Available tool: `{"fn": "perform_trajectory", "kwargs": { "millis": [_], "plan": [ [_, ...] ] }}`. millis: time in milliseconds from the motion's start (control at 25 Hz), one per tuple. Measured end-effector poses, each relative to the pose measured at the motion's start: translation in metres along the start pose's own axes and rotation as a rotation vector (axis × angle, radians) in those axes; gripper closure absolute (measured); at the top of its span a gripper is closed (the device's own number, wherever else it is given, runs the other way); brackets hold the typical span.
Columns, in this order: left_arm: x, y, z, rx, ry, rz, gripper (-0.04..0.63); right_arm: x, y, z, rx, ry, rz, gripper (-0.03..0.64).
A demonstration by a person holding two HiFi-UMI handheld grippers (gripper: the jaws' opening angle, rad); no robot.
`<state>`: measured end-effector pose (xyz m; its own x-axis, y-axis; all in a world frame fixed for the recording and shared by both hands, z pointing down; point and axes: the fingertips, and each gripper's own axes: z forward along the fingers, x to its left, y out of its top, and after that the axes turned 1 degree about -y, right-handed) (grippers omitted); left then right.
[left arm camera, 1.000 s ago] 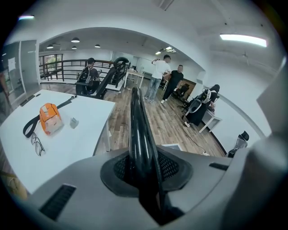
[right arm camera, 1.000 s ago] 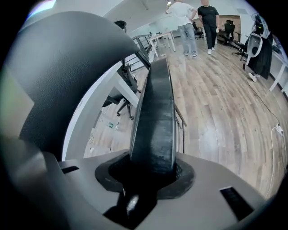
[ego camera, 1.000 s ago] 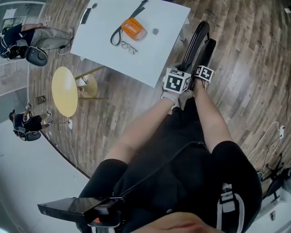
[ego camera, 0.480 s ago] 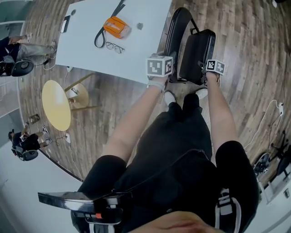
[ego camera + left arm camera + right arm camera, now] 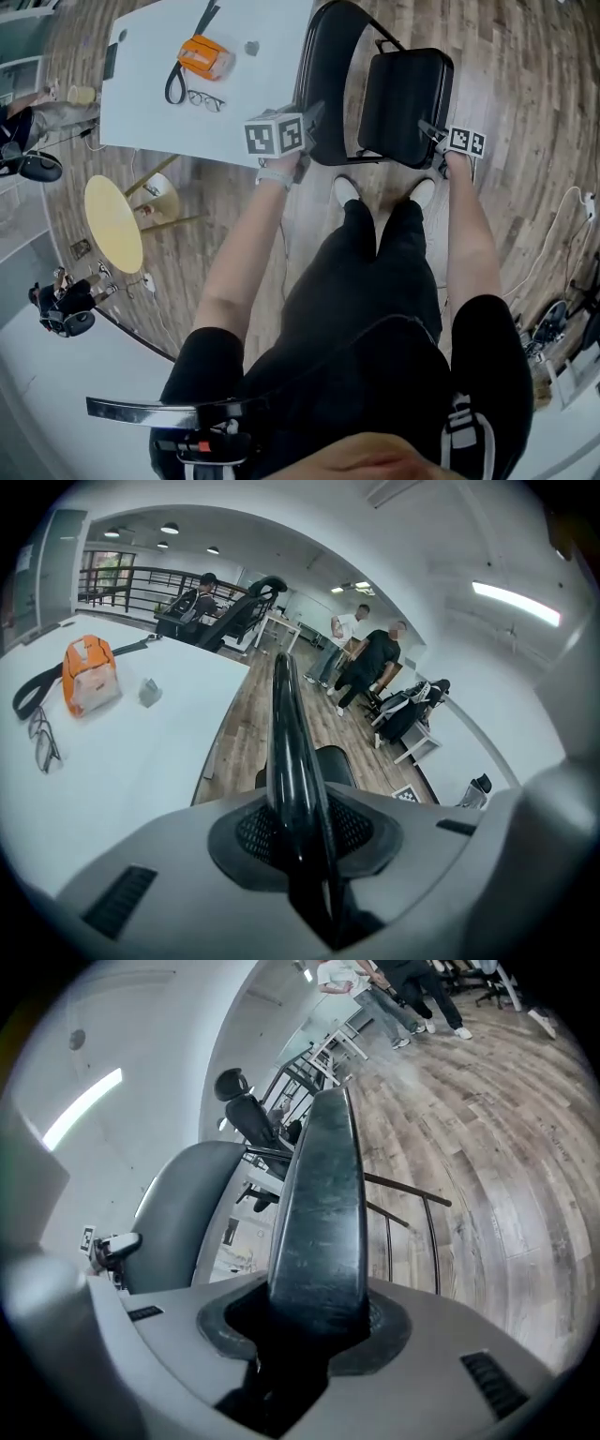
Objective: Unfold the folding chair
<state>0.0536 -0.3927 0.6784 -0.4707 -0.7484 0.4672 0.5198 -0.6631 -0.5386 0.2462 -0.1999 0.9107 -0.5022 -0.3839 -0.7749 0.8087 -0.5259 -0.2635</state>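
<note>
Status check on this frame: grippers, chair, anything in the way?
Left hand-held gripper shut on back frame; right hand-held gripper shut on seat. Folding chair standing, seat spread from frame. White table close beside it.

Person wears black shirt (image 5: 375, 384), black trousers (image 5: 370, 267), white shoes (image 5: 346, 191).

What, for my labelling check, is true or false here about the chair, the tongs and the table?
1. The left tongs clamp the chair's back frame. True.
2. The right tongs hold nothing. False: they are shut on the edge of the seat.
3. The orange pouch lies on the seat. False: it lies on the white table.
4. Glasses lie on that table near the pouch. True.
</note>
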Motion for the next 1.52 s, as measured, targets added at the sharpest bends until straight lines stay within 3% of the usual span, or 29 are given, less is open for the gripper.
{"fn": "perform_trajectory", "kwargs": {
  "millis": [280,480,600,1000,1120,1240,1360,1480,1520],
  "plan": [
    [0.002,-0.024,0.017,0.024,-0.008,-0.053,0.517,-0.062,-0.011,-0.028,0.006,0.178,0.044,0.472],
    [-0.009,-0.034,0.037,0.023,-0.042,-0.054,0.515,-0.126,-0.014,-0.053,0.023,0.176,0.086,0.468],
    [-0.014,-0.041,0.045,0.004,-0.047,-0.064,0.515,-0.157,-0.019,-0.059,0.024,0.219,0.096,0.462],
    [-0.025,-0.062,0.079,-0.001,-0.050,-0.085,0.515,-0.222,-0.020,-0.070,-0.030,0.498,0.198,0.442],
    [-0.030,-0.067,0.088,0.010,-0.065,-0.077,0.515,-0.246,-0.027,-0.070,-0.031,0.486,0.238,0.434],
    [-0.043,-0.068,0.093,0.009,-0.068,-0.079,0.515,-0.278,-0.030,-0.073,-0.013,0.407,0.214,0.430],
    [-0.073,-0.073,0.108,0.015,-0.055,-0.058,0.515,-0.283,-0.024,-0.080,-0.038,0.513,0.232,0.425],
    [-0.105,-0.081,0.125,0.034,-0.048,-0.022,0.515,-0.329,-0.039,-0.086,-0.009,0.388,0.239,0.407],
    [-0.112,-0.083,0.129,0.039,-0.039,-0.015,0.515,-0.336,-0.040,-0.087,-0.011,0.391,0.232,0.402]
  ]
}}
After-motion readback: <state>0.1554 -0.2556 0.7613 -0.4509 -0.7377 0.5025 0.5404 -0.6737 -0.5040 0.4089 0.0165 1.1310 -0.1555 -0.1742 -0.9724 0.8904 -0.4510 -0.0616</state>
